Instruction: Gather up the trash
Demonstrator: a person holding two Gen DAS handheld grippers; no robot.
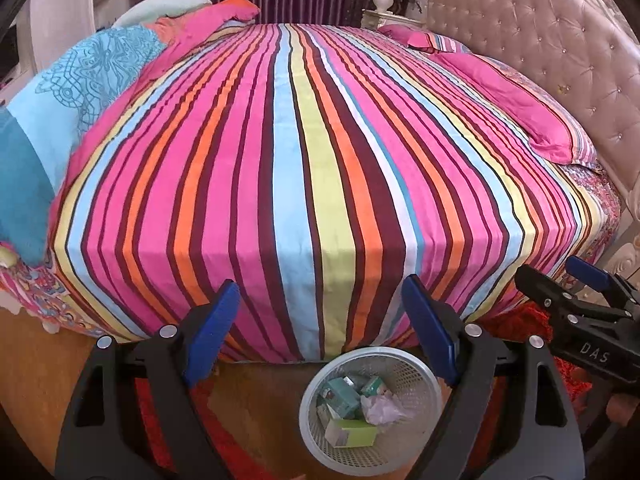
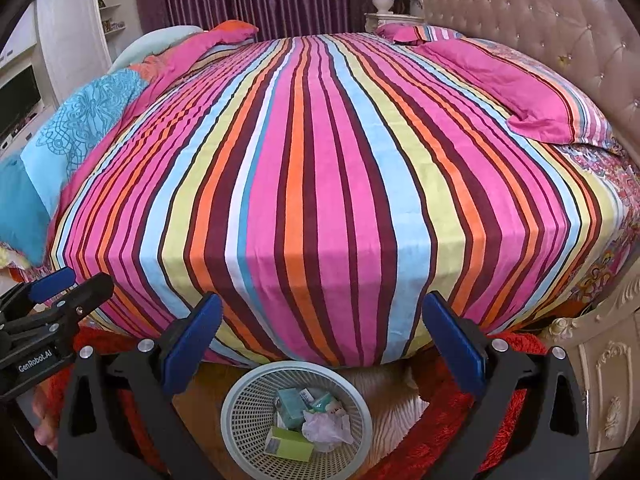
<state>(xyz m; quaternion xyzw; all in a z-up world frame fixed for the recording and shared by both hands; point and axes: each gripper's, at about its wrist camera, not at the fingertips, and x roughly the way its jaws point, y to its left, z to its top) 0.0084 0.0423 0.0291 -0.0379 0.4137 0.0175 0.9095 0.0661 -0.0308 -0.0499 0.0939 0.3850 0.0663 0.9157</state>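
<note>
Left wrist view: left gripper (image 1: 320, 320), fingers wide apart, holding nothing. White mesh basket (image 1: 420, 376) on the floor just below the near edge of the striped bed (image 1: 304, 168), holding small boxes (image 1: 352, 432) and a crumpled bag (image 1: 382, 408). Right gripper (image 1: 560, 280) at the right edge, empty.

Right wrist view: right gripper (image 2: 322, 334) spread wide, empty. Same basket (image 2: 248, 404) below the bed's (image 2: 320, 168) near edge, between the fingers. Left gripper (image 2: 76, 282) at left, empty.
</note>
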